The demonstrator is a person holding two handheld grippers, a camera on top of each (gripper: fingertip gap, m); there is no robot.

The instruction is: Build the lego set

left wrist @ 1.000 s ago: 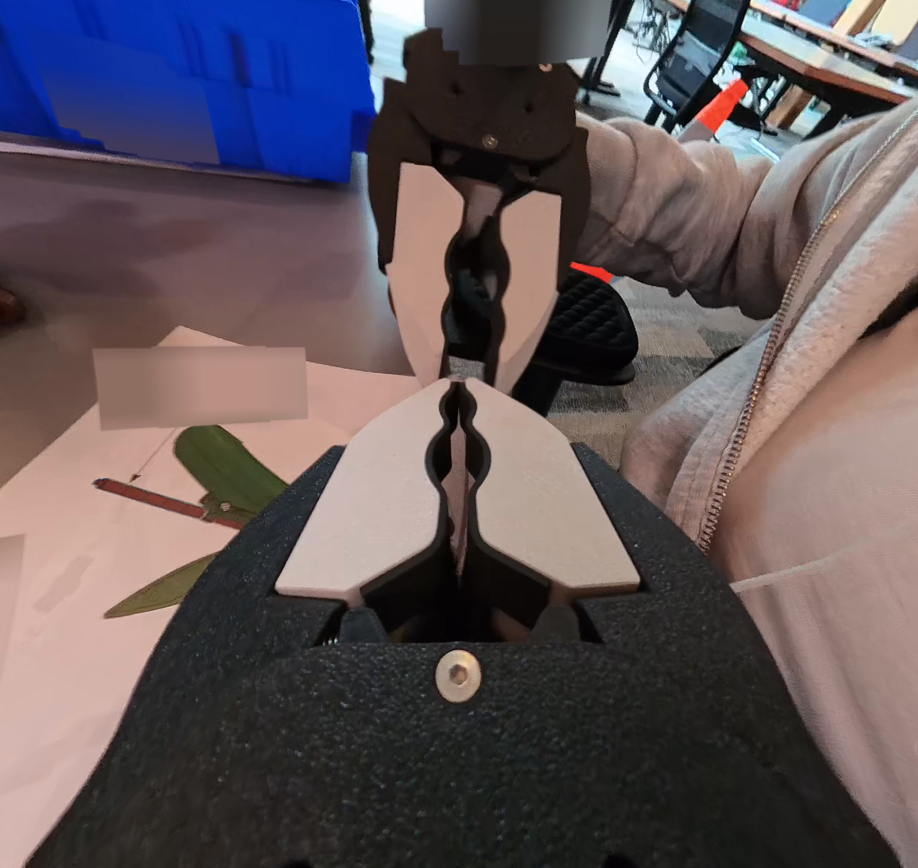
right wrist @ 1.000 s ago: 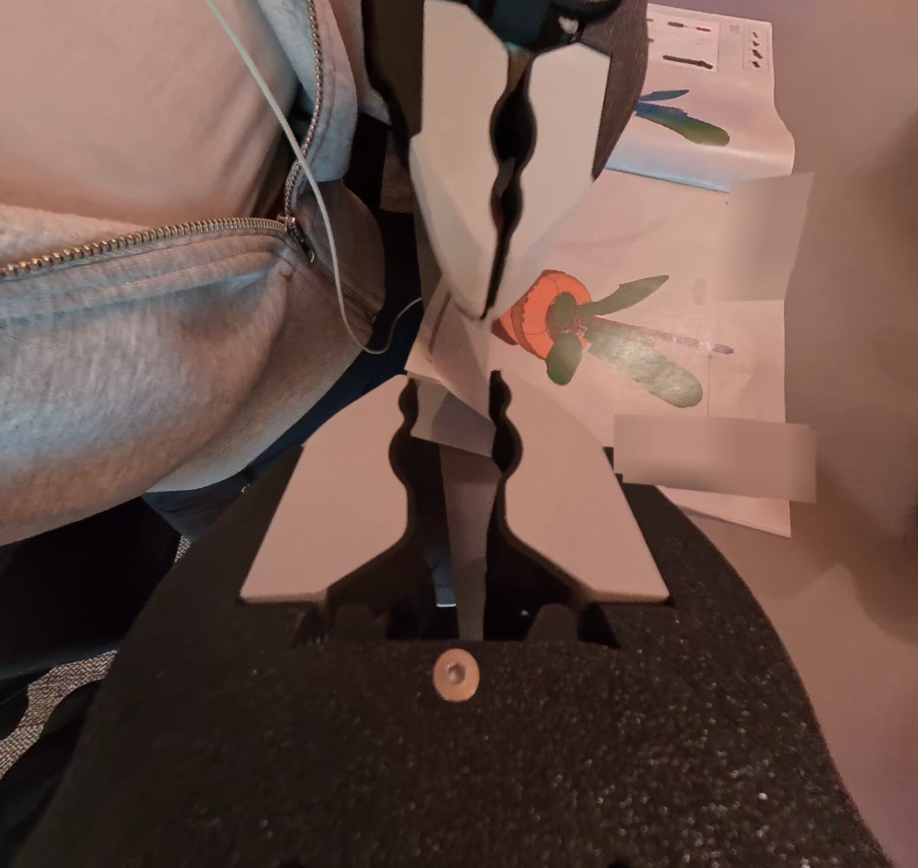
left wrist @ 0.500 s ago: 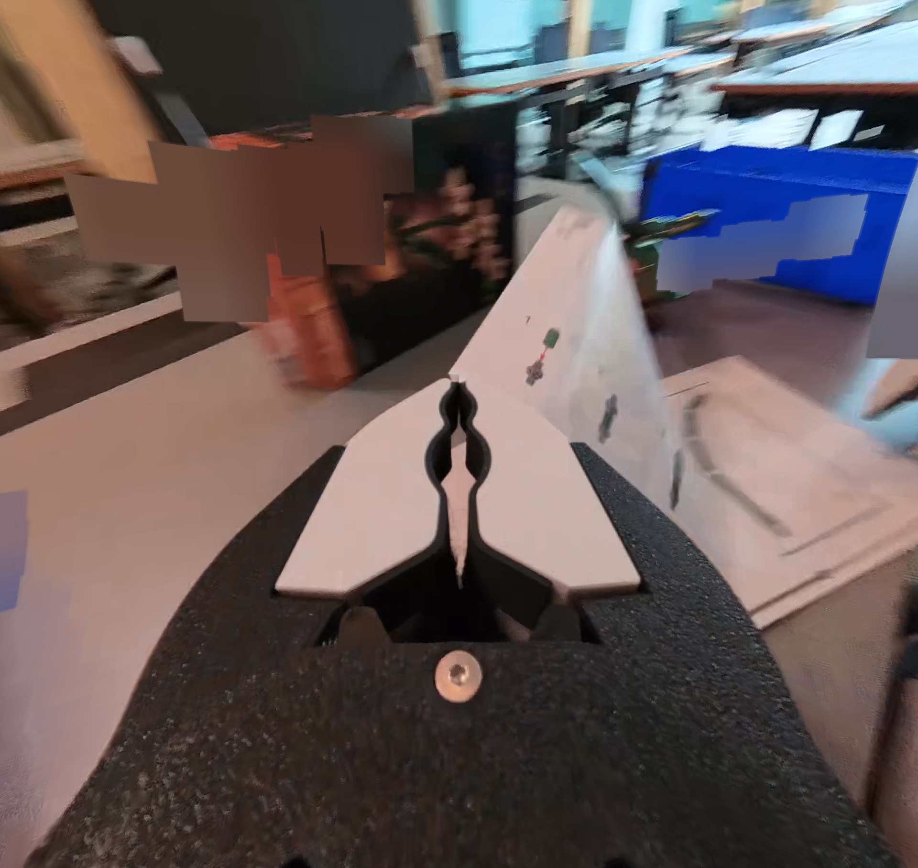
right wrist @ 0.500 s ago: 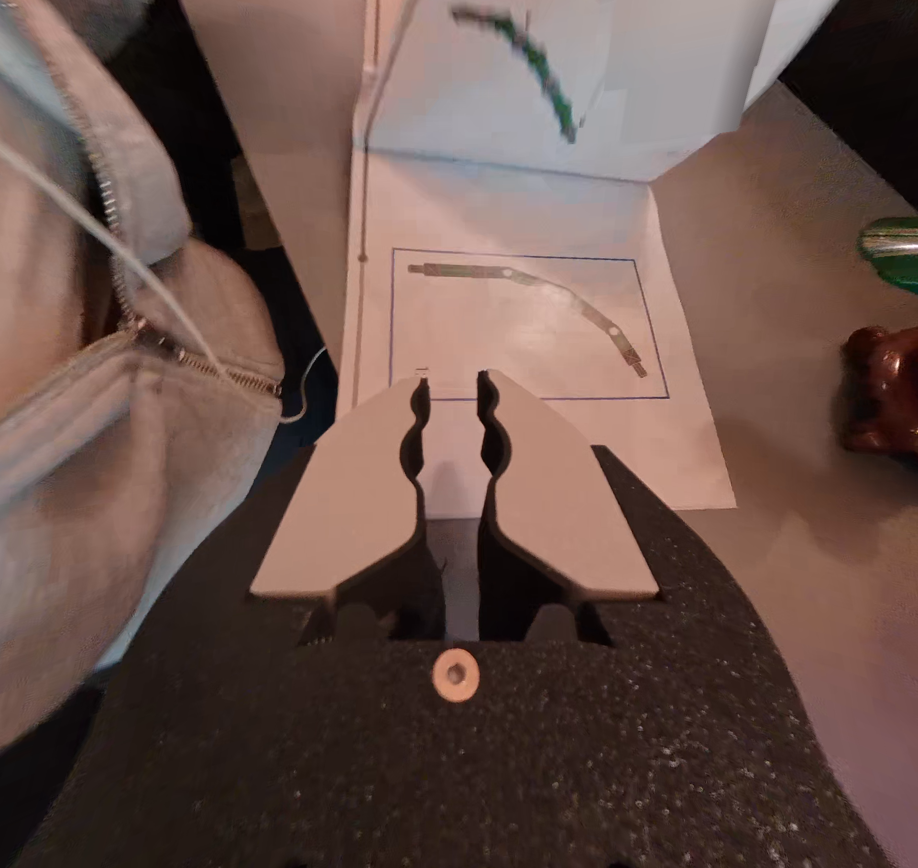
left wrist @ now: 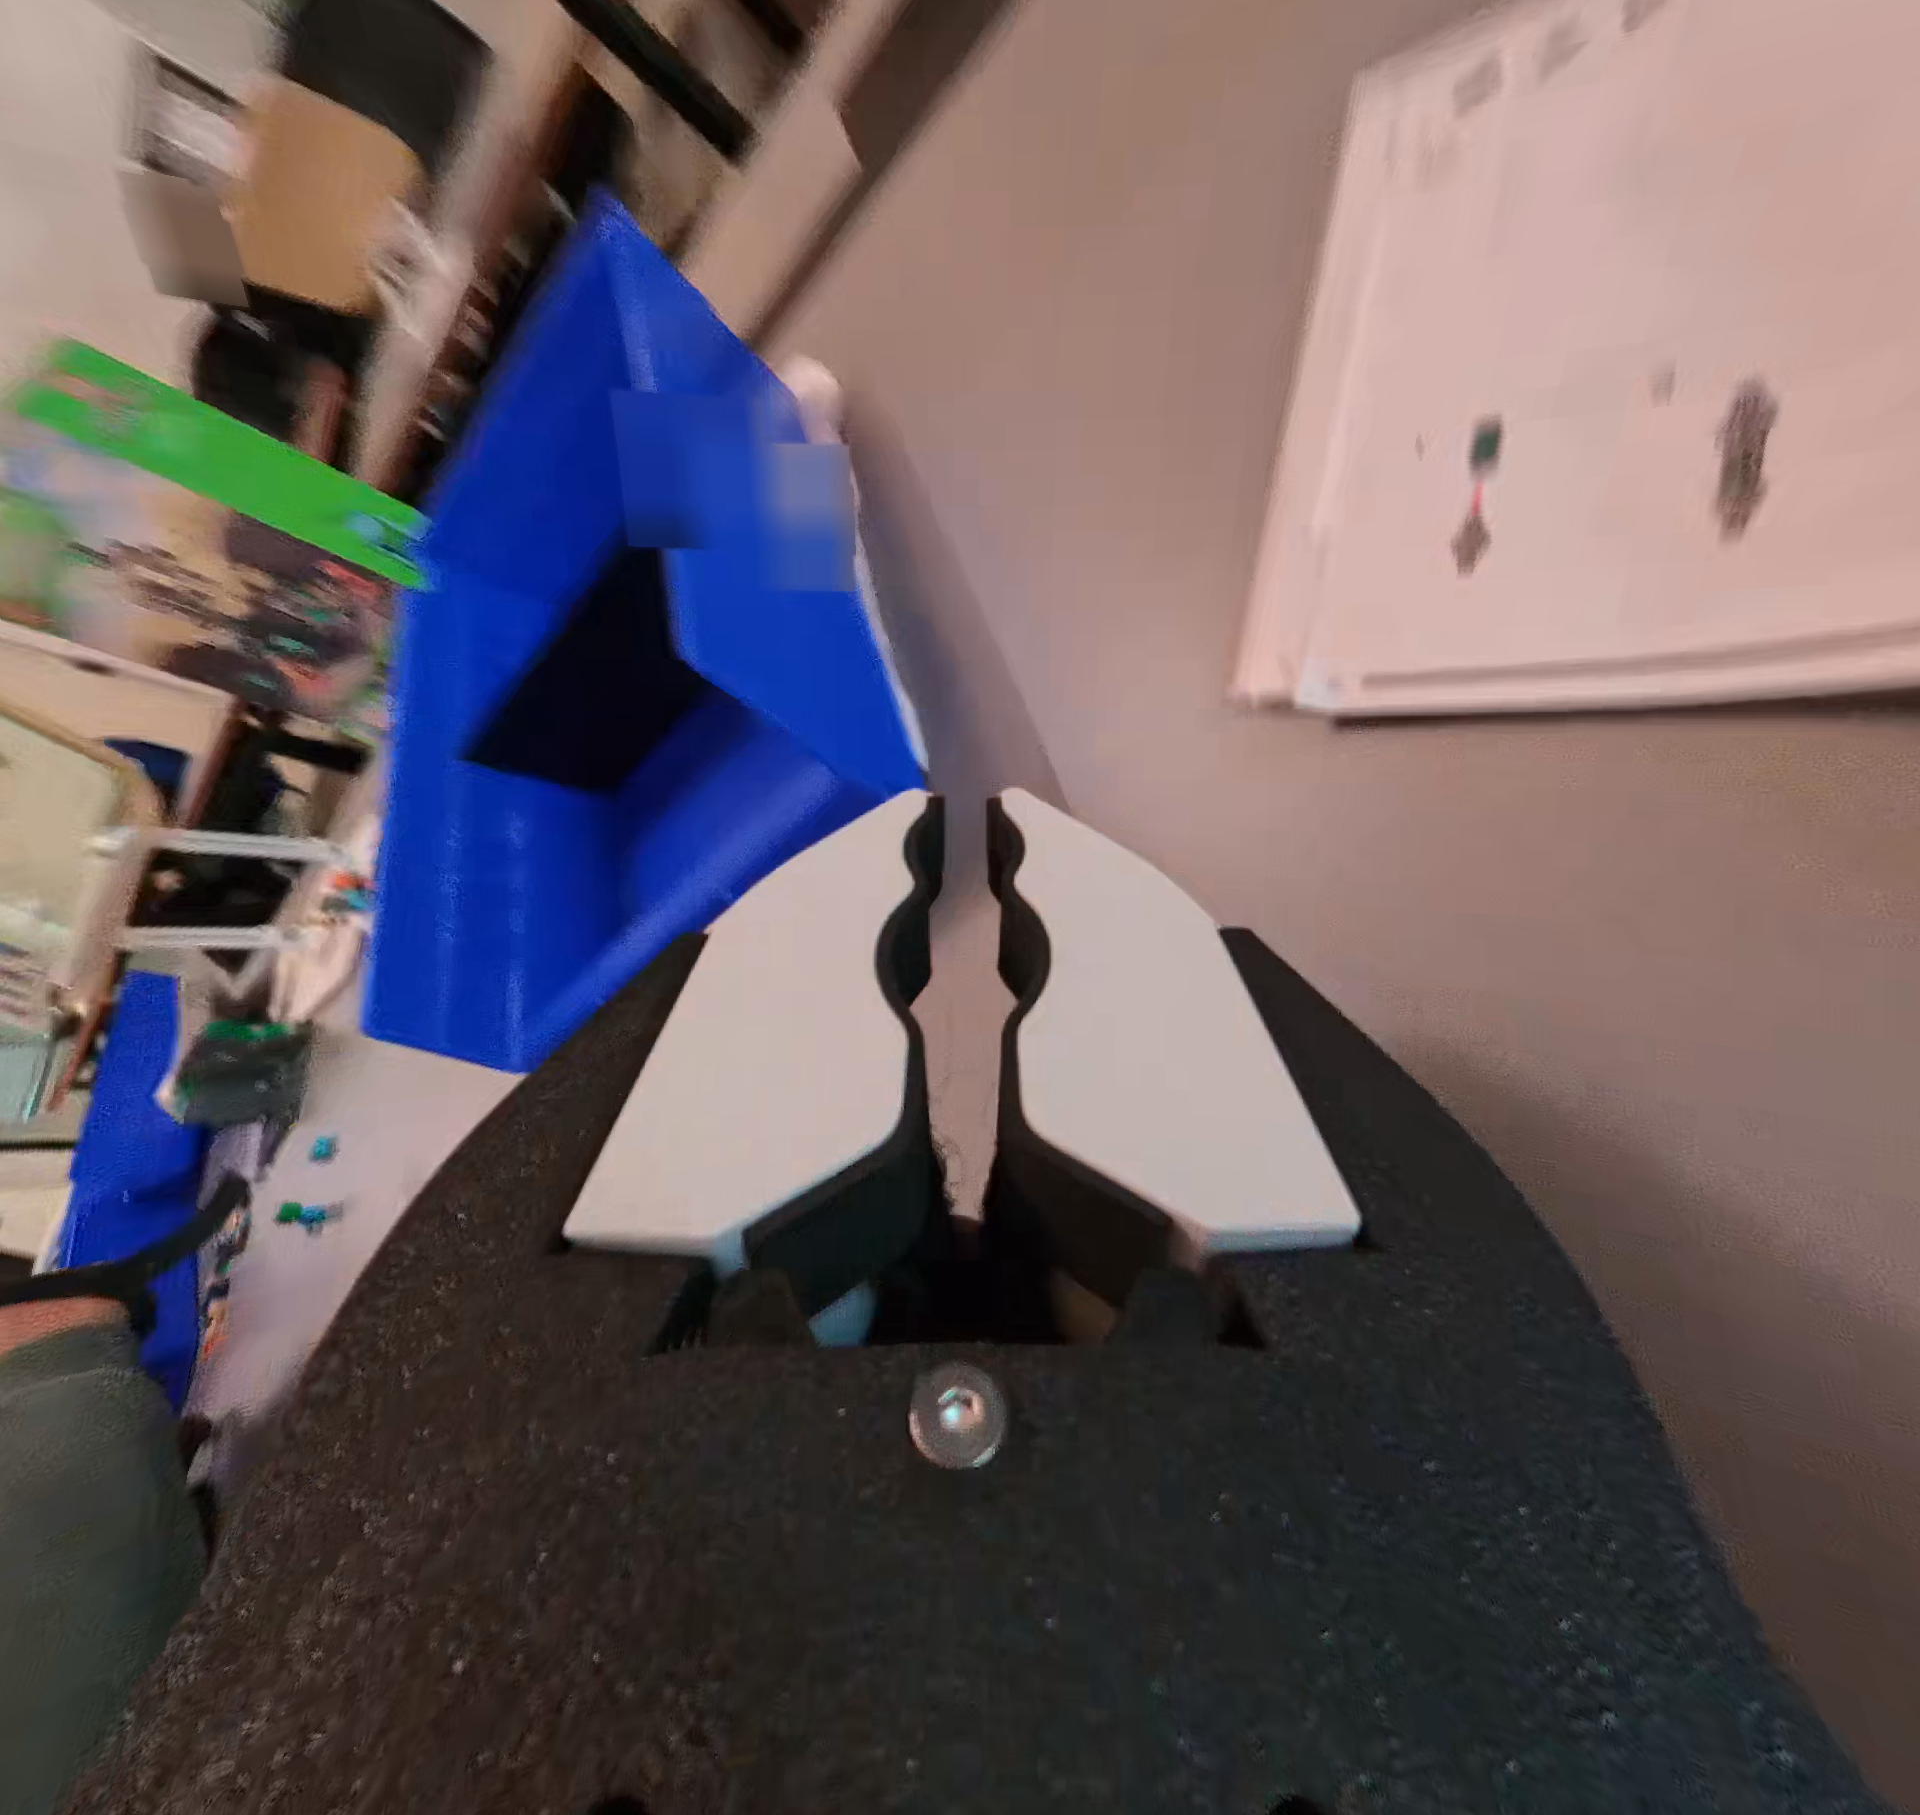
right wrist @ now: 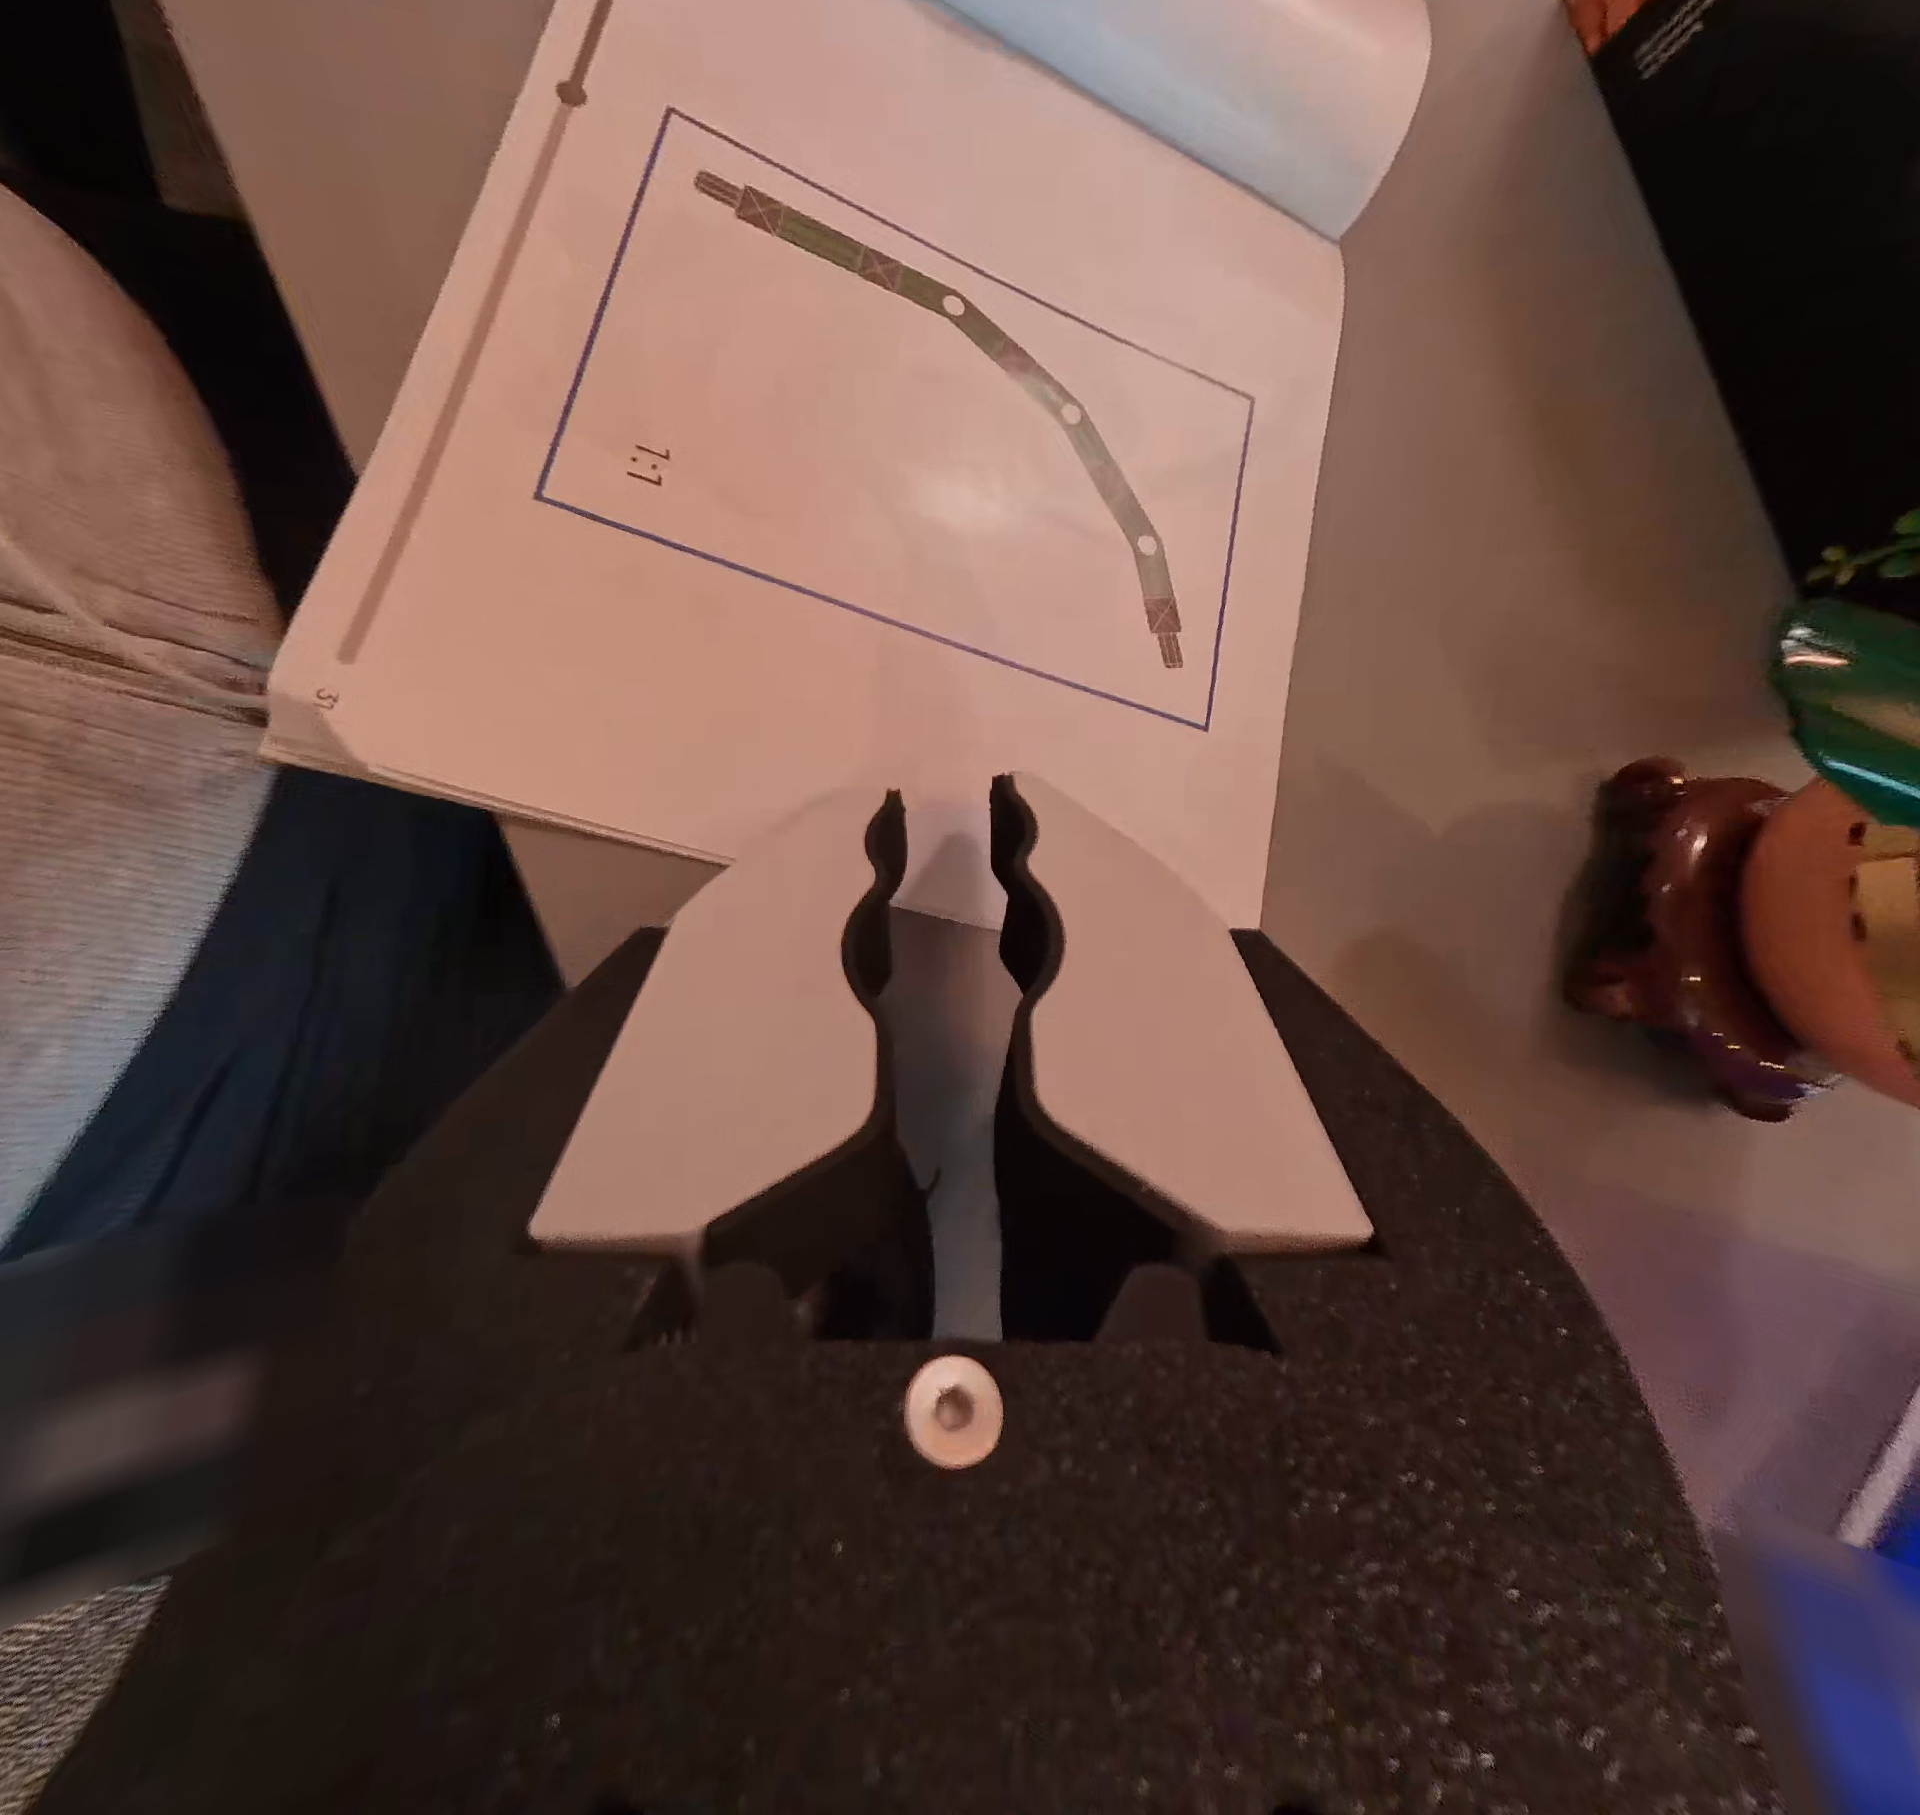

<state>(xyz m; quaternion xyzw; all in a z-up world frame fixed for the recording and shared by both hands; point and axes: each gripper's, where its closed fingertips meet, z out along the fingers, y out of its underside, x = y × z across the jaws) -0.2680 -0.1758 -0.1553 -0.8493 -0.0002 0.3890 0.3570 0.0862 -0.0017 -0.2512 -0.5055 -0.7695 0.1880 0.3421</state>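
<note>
Right gripper [right wrist: 945, 794], fingers slightly parted and empty, faces the white open instruction booklet [right wrist: 935, 435] at frame centre; left gripper [left wrist: 966, 809] likewise empty.

Workshop-like office, blue bins [left wrist: 582, 726], blurred shelving [left wrist: 312, 155], grey table [left wrist: 1455, 934]

Dim, warm indoor light. The left wrist view is heavily motion-blurred and tilted; the right is sharper, with glare on the white printed instruction booklet [right wrist: 935, 477] and wide-angle bending at edges.
</note>
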